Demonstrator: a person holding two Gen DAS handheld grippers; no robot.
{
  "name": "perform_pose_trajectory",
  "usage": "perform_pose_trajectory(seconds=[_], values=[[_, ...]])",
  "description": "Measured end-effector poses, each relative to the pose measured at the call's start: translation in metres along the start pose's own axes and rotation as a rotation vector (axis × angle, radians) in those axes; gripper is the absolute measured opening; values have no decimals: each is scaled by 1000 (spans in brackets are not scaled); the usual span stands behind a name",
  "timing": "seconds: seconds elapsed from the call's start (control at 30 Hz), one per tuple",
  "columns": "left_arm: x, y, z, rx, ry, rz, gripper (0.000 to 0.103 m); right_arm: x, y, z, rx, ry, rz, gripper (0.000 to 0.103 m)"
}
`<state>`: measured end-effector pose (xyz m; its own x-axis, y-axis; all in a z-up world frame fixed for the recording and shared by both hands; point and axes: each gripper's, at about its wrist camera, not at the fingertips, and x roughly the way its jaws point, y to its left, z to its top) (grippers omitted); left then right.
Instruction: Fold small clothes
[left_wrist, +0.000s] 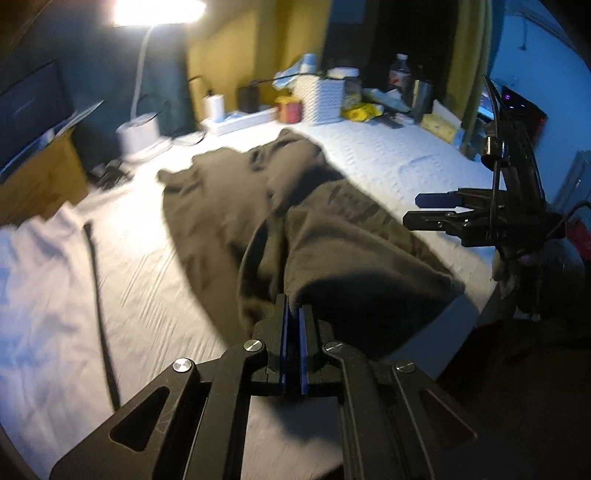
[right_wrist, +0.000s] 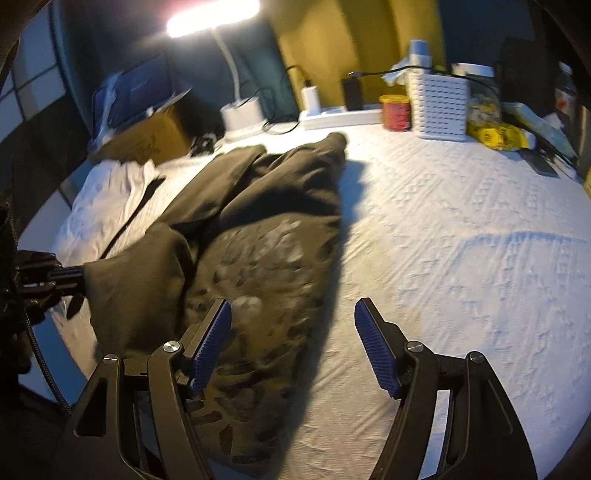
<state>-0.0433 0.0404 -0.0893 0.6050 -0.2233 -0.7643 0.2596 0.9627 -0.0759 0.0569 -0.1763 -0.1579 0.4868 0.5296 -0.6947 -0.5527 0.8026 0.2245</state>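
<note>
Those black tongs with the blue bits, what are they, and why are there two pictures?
A person holds one pair of tongs in each hand, each with a small camera looking along it, so there are two pictures. The left tongs are pinched shut on an edge of a dark garment. The right tongs stand open with nothing between them, above that garment's printed part. The garment lies crumpled on a white bedspread. Behind it stand a white basket, a red tin and a lit lamp.

Each black tool (right_wrist: 293, 314) has blue ribbed pads (right_wrist: 376, 350), silver screws (left_wrist: 183, 366) and triangular cut-outs.
</note>
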Motion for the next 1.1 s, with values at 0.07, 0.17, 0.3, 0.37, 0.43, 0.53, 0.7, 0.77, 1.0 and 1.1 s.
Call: perform_pose_trajectory(seconds=[0.07,0.17,0.3,0.37,0.43,0.53,0.7,0.77,1.0,1.1], values=[[-2,6,-13,-22,19,-1,3,9,11,-5,-37,27,-9,73],[0,8,-29,-39,53,-9,3,28,27,-17,-99,95,-28,73],[2,11,-42,-69,107,-32,3,30,37,-23,-148,75,-77,75],[2,14,-43,-85,124,-43,5,29,35,-22,-141,78,-77,76],[-1,14,-41,-88,118,-33,12,28,34,-21,-142,76,-84,76],[-9,16,-32,-91,71,10,56,26,34,-14,-142,64,-88,76],[-13,25,-8,-120,-4,29,69,23,30,1,-137,34,-86,76],[-12,27,3,-113,-25,34,69,22,26,8,-135,24,-86,76],[16,32,49,-98,-53,38,69,25,10,30,-118,1,-93,76],[34,34,59,-80,-34,25,69,28,1,36,-109,-4,-96,76]])
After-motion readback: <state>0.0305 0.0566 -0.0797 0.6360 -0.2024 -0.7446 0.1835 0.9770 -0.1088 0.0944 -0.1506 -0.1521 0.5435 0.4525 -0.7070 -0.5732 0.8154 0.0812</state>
